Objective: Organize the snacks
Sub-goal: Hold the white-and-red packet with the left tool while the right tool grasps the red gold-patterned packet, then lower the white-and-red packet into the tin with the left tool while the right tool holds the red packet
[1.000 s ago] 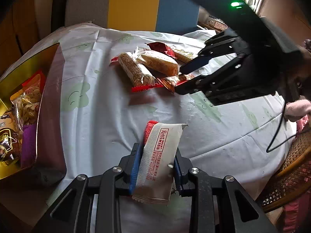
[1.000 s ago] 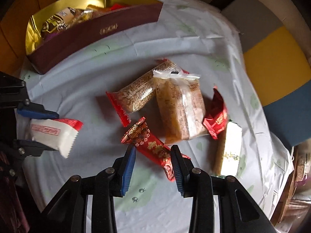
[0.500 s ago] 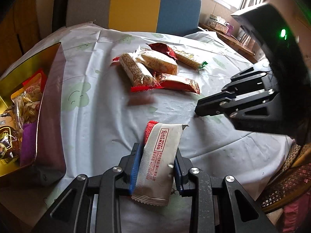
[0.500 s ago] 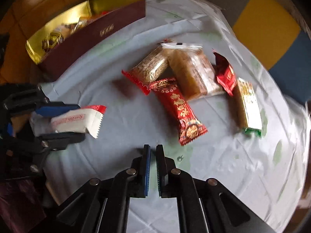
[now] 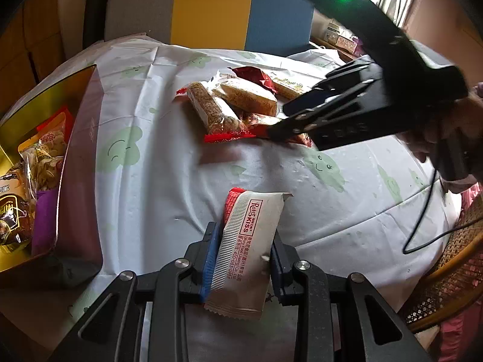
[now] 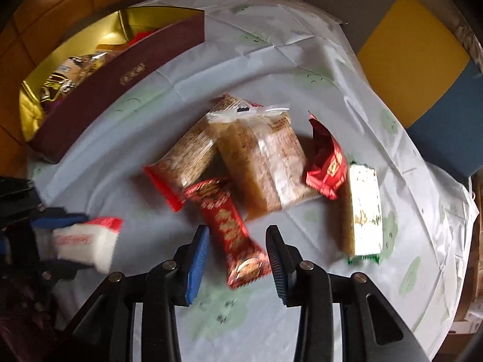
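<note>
left fingers: your left gripper [image 5: 244, 267] is clamped on the white wafer pack [image 5: 247, 250], hanging just above the bench [image 5: 169, 181].
right fingers: your right gripper [image 6: 237, 264] is opening, pads straddling the red bar [image 6: 231, 226] without pressing on it.
snacks: the red bar lies on the bench touching the pile: grain bar [image 6: 187, 158], clear cake pack [image 6: 259, 160], small red pouch [image 6: 327, 166], green-edged bar [image 6: 363, 211].
box: the gold-lined box [image 6: 120, 81] sits at the bench edge, already holding snacks.
risk: close skewed on the glossy red wrapper and it could squirt out or drag the grain bar along.
risk two: the wafer pack is pinched low, so it might droop or slip on the way to the box.
</note>
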